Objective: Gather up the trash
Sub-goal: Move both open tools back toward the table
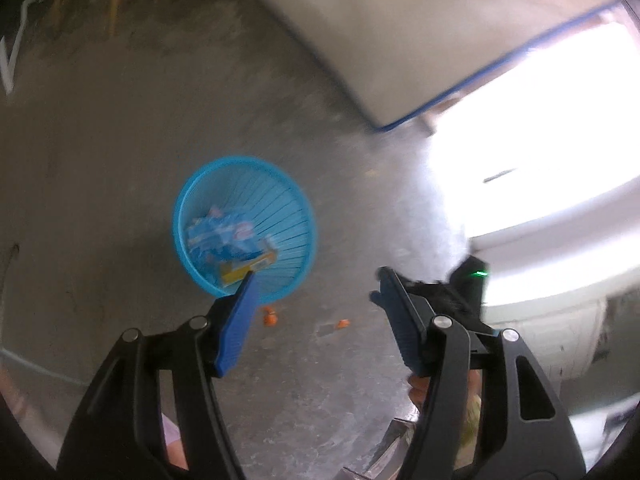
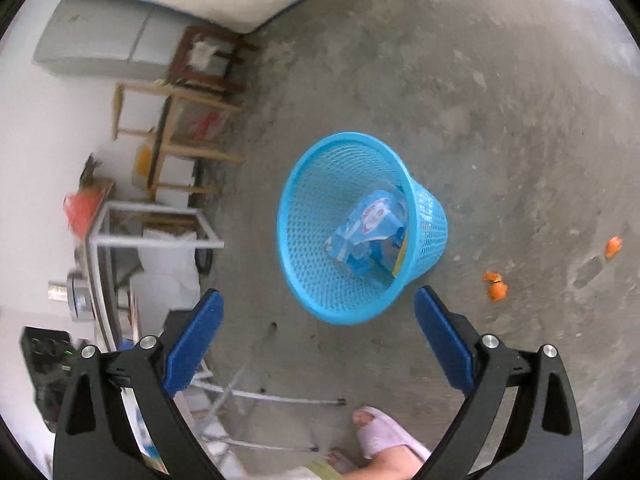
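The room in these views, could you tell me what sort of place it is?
Probably a plain storage or utility room in a home: a bare concrete floor, a grey fridge against the wall, and wooden stools stacked beside it. A blue trash basket stands on the floor.

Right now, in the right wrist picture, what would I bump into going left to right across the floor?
Metal-frame table → blue trash basket with wrappers inside → orange peel pieces → one more orange peel bit near the right edge.
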The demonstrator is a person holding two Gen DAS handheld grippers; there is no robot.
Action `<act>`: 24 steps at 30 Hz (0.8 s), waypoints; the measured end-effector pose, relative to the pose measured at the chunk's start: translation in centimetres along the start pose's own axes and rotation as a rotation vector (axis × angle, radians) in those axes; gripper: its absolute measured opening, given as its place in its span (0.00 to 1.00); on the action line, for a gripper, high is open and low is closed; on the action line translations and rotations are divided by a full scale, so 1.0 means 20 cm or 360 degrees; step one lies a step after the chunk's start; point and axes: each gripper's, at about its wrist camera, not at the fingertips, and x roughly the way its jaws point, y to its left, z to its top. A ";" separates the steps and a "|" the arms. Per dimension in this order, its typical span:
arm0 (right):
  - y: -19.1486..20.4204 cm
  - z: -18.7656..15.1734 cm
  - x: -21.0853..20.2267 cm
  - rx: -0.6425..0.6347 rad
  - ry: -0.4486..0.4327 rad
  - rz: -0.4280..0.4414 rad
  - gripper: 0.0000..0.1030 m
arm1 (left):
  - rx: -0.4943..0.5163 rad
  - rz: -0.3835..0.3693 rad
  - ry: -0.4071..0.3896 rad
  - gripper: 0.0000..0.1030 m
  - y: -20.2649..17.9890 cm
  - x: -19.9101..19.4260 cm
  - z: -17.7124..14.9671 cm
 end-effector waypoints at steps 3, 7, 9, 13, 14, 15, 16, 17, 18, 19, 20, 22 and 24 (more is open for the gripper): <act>0.07 -0.13 -0.13 -0.0143 -0.0014 -0.0004 0.91 | 0.0098 -0.0030 -0.0165 0.64 -0.09 -0.29 -0.17; 0.19 -0.30 -0.24 -0.0355 0.0000 -0.0097 0.91 | 0.0195 0.0015 -0.0357 0.68 -0.14 -0.60 -0.45; 0.28 -0.37 -0.28 -0.0484 0.0015 -0.0153 0.91 | 0.0231 0.0076 -0.0431 0.69 -0.14 -0.72 -0.59; 0.51 -0.47 -0.35 -0.0715 0.0002 -0.0189 0.92 | 0.0257 0.0254 -0.0586 0.70 -0.11 -0.96 -0.84; 0.61 -0.51 -0.37 -0.0807 -0.0022 -0.0191 0.94 | 0.0257 0.0278 -0.0620 0.70 -0.10 -0.99 -0.89; 0.66 -0.54 -0.37 -0.0855 -0.0030 -0.0184 0.94 | 0.0255 0.0309 -0.0662 0.71 -0.09 -1.05 -0.94; 0.73 -0.57 -0.38 -0.0907 -0.0036 -0.0172 0.94 | 0.0253 0.0336 -0.0688 0.71 -0.09 -1.08 -0.98; 0.82 -0.61 -0.39 -0.0980 -0.0039 -0.0141 0.94 | 0.0250 0.0380 -0.0725 0.71 -0.07 -1.12 -1.03; 0.88 -0.64 -0.39 -0.1020 -0.0030 -0.0117 0.94 | 0.0251 0.0408 -0.0750 0.71 -0.07 -1.15 -1.07; 0.94 -0.67 -0.39 -0.1062 -0.0013 -0.0085 0.94 | 0.0253 0.0439 -0.0780 0.71 -0.06 -1.18 -1.10; 1.03 -0.73 -0.37 -0.1121 0.0022 -0.0042 0.94 | 0.0256 0.0473 -0.0818 0.71 -0.04 -1.21 -1.15; 1.16 -0.81 -0.36 -0.1208 0.0073 0.0011 0.94 | 0.0235 0.0543 -0.0873 0.71 0.00 -1.30 -1.24; 1.29 -0.90 -0.33 -0.1297 0.0122 0.0063 0.94 | 0.0208 0.0593 -0.0917 0.71 0.02 -1.36 -1.37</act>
